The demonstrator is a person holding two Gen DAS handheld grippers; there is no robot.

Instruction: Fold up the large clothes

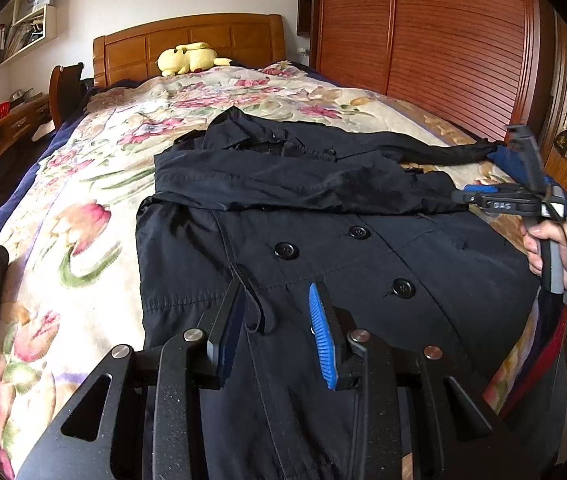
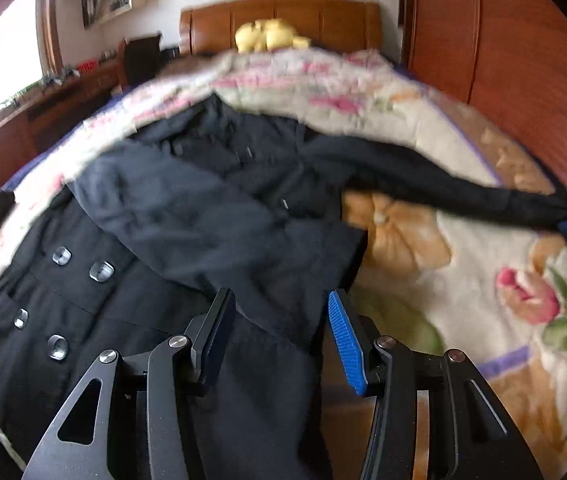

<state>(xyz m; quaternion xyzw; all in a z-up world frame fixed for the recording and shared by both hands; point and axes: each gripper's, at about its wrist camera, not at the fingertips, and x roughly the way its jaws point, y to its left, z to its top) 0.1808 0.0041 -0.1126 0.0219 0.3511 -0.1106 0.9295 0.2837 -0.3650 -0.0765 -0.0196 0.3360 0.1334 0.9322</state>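
A bed point(image 1: 95, 184) with a carved wooden headboard point(image 1: 187, 46) fills the room's middle, covered by a soft quilt point(image 1: 83, 216) printed with pink and orange tulips. Beside it stands a tall wardrobe point(image 1: 443, 40) of ribbed reddish wood slats.

The dark coat point(image 1: 323, 240) lies flat across the quilt, smooth woven cloth with 4 round glossy buttons point(image 1: 286, 250) in 2 rows. One sleeve is folded across the chest; the other sleeve point(image 1: 443, 150) stretches out toward the wardrobe side, its cuff near a blue cloth at the bed's edge.

A yellow plush toy point(image 1: 187, 58) rests against the headboard. A wall shelf point(image 1: 29, 20) holds papers.

The left gripper point(image 1: 279, 320) hovers low over the coat's front, jaws apart, a thin strap lying between them, not pinched. The right gripper point(image 2: 279, 332) is released, its ribbed blue pad point(image 2: 345, 344) clear of the coat's edge; the left view shows "DAS" point(image 1: 501, 205) on its body, held by a hand point(image 1: 551, 248) in a grey sleeve.
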